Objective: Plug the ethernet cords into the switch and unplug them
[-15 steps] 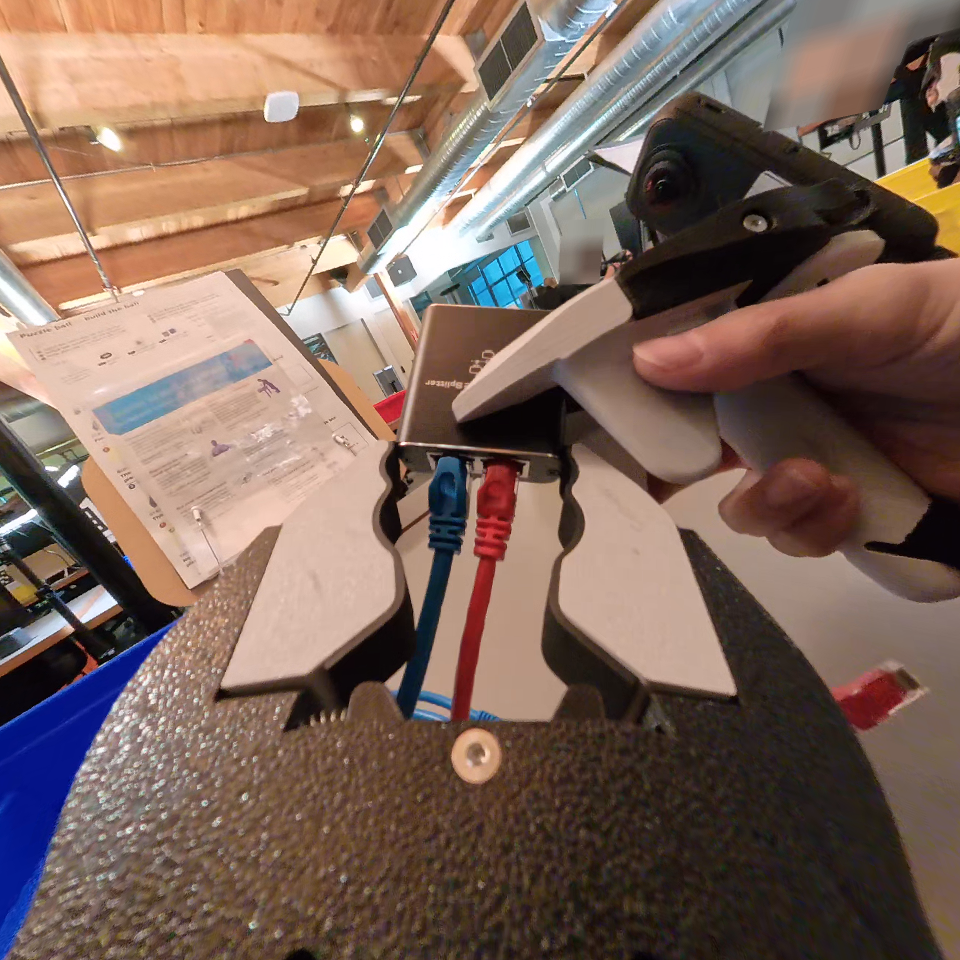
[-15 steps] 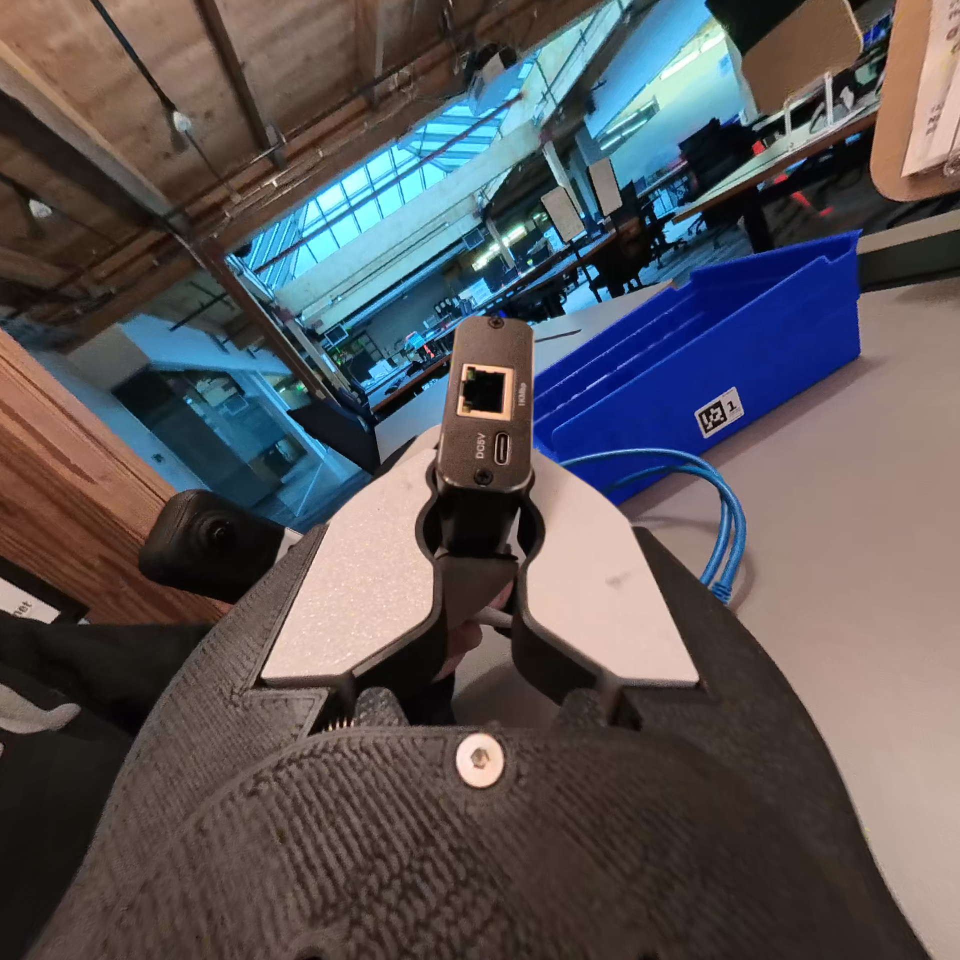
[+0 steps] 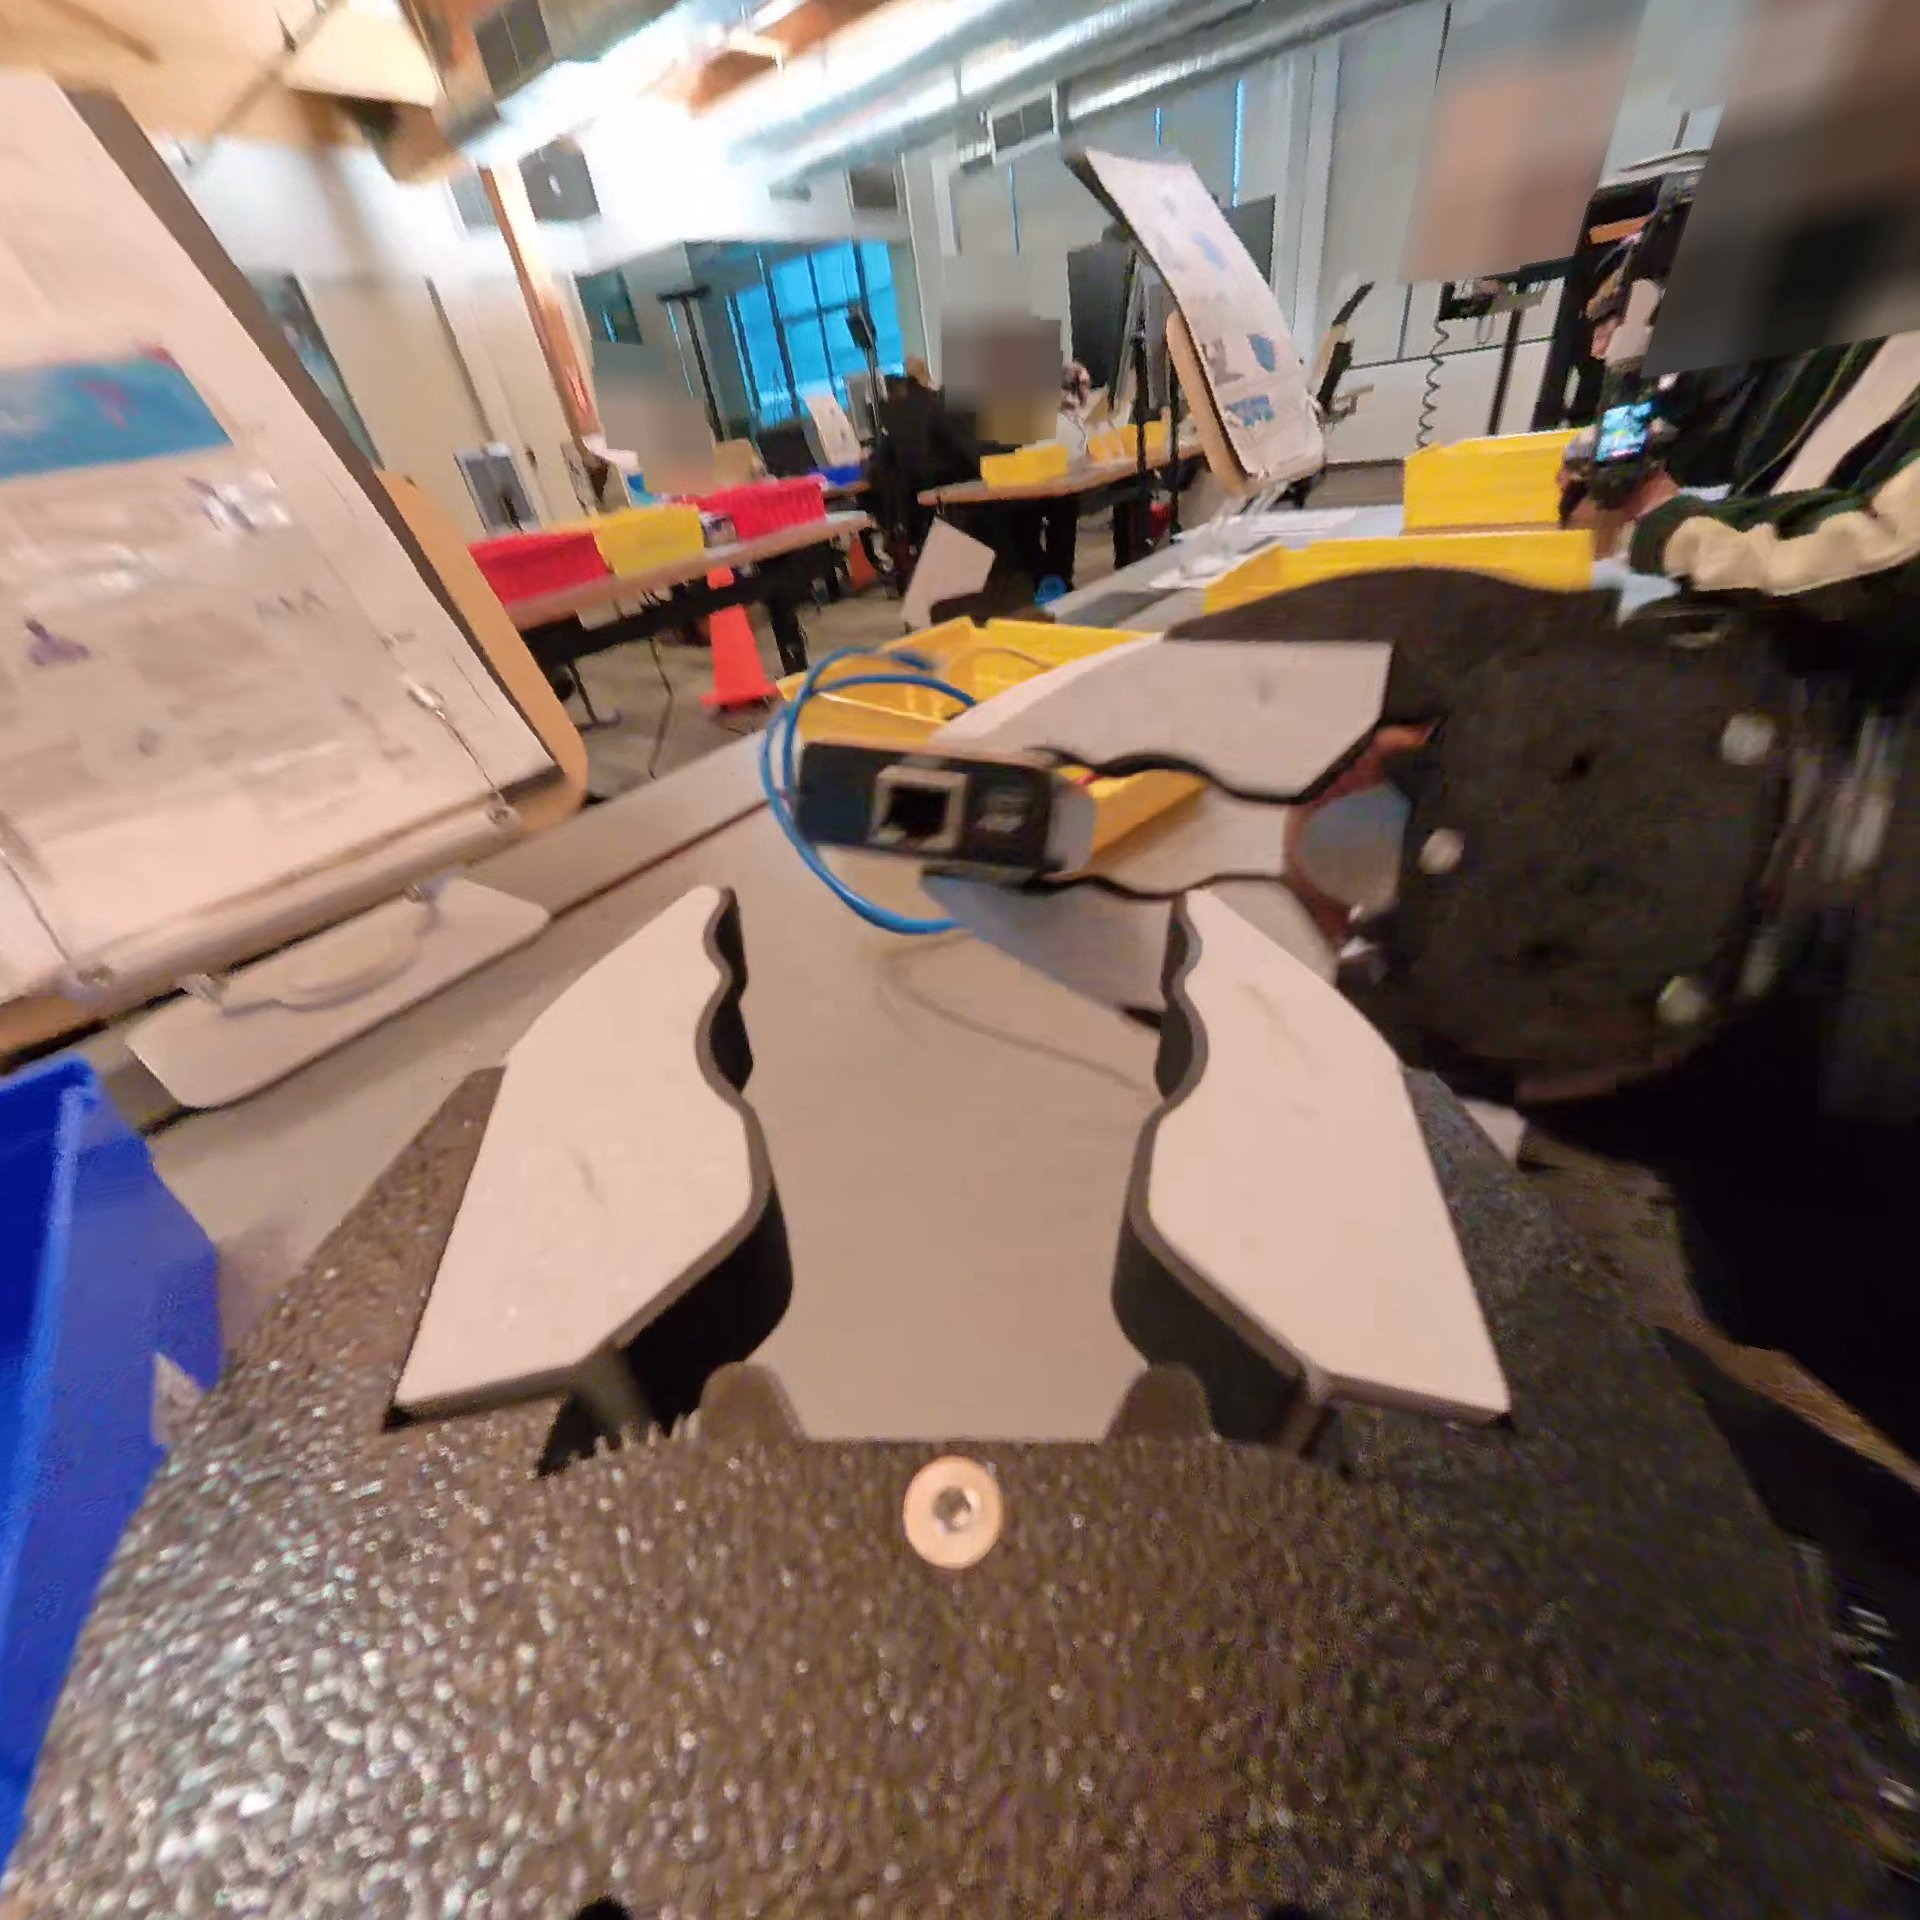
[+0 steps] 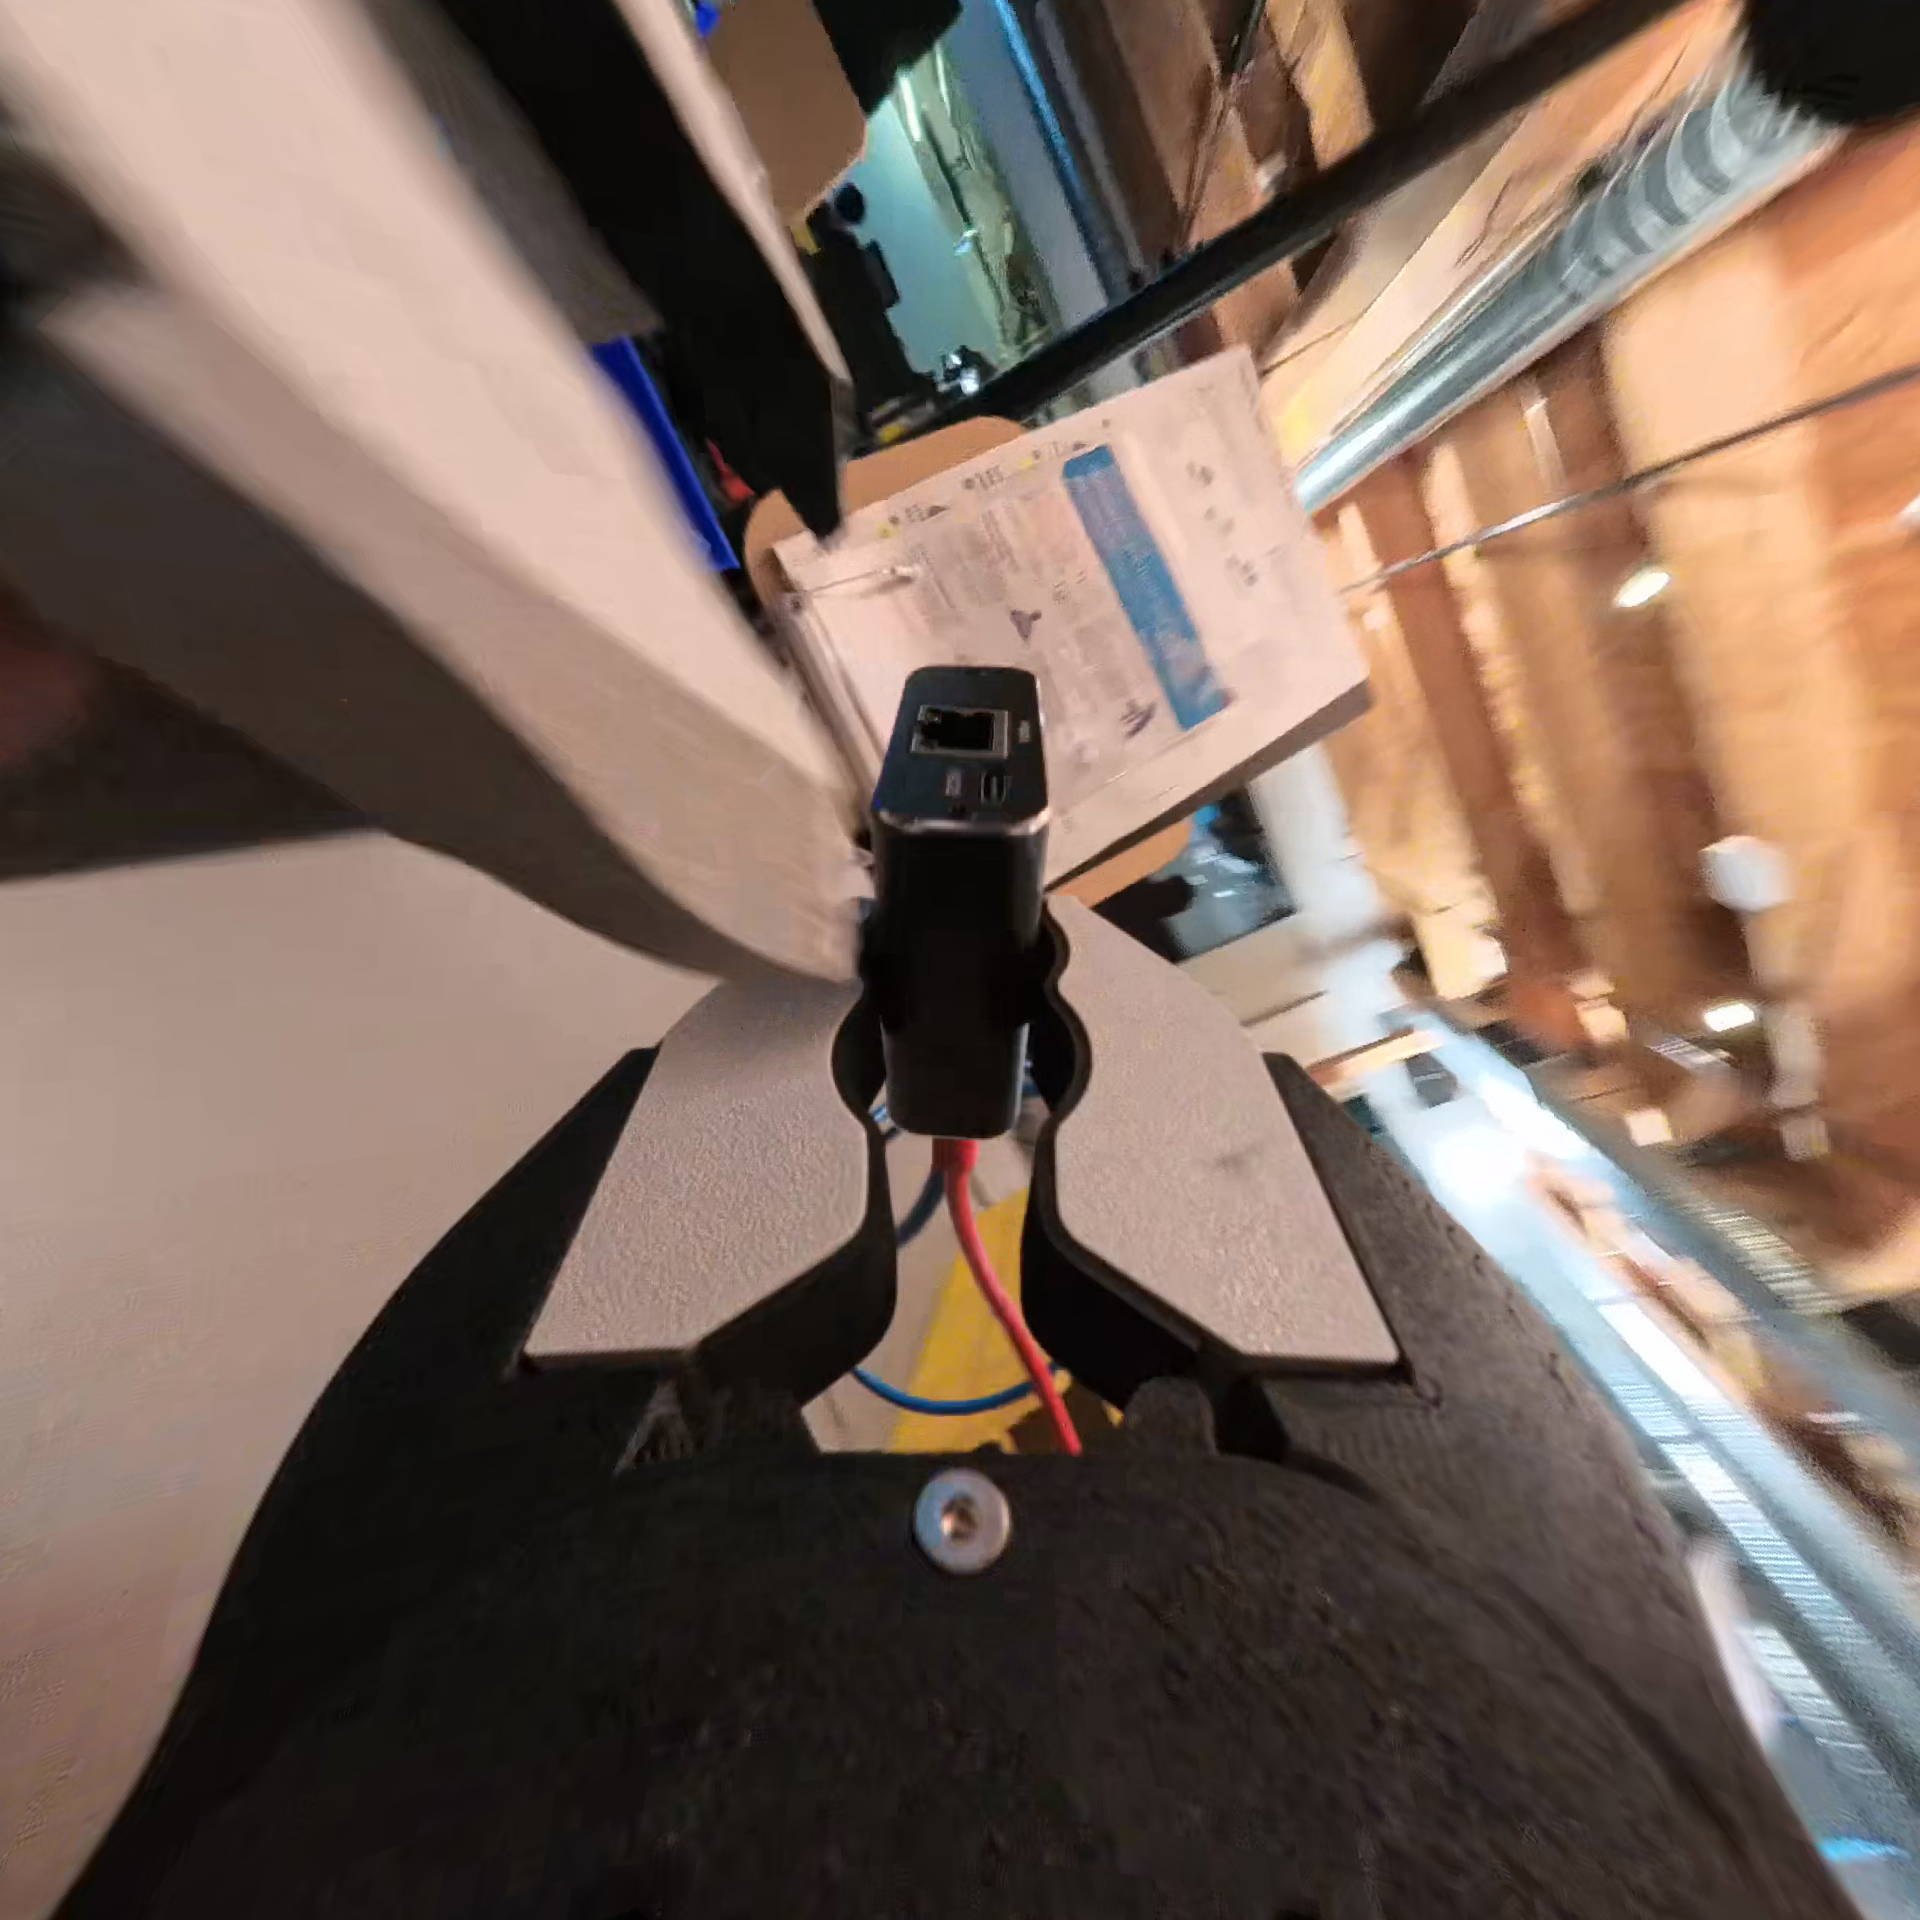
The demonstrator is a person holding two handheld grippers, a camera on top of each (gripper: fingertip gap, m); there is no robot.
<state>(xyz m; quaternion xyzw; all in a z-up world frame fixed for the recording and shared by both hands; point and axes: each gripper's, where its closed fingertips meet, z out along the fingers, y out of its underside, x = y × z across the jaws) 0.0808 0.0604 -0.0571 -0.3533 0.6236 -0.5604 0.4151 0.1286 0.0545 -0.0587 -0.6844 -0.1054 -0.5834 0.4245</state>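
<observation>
The switch (image 4: 961, 904) is a small black box. My right gripper (image 4: 961, 997) is shut on its body and holds it in the air. Its end with one empty port (image 4: 961, 732) points away from the right wrist camera. A red cord (image 4: 987, 1288) and a blue cord (image 4: 925, 1397) hang from its near end. In the left wrist view the switch (image 3: 935, 805) lies sideways in my right gripper (image 3: 966, 821), with the blue cord (image 3: 790, 748) looping behind. My left gripper (image 3: 951, 914) is open and empty, just short of the switch. One of its fingers (image 4: 436, 644) shows blurred beside the switch.
A grey table (image 3: 935, 1195) lies below. A blue bin (image 3: 83, 1351) is at the left edge. A clipboard stand with a printed sheet (image 3: 208, 644) is at the back left. A yellow bin (image 3: 1049, 649) sits behind the switch. Other tables with bins and people are farther back.
Both views have swung. My left gripper, which straddled the two plugged cords, has come away and now faces the switch's single-port end. My right gripper has turned the switch while still holding it.
</observation>
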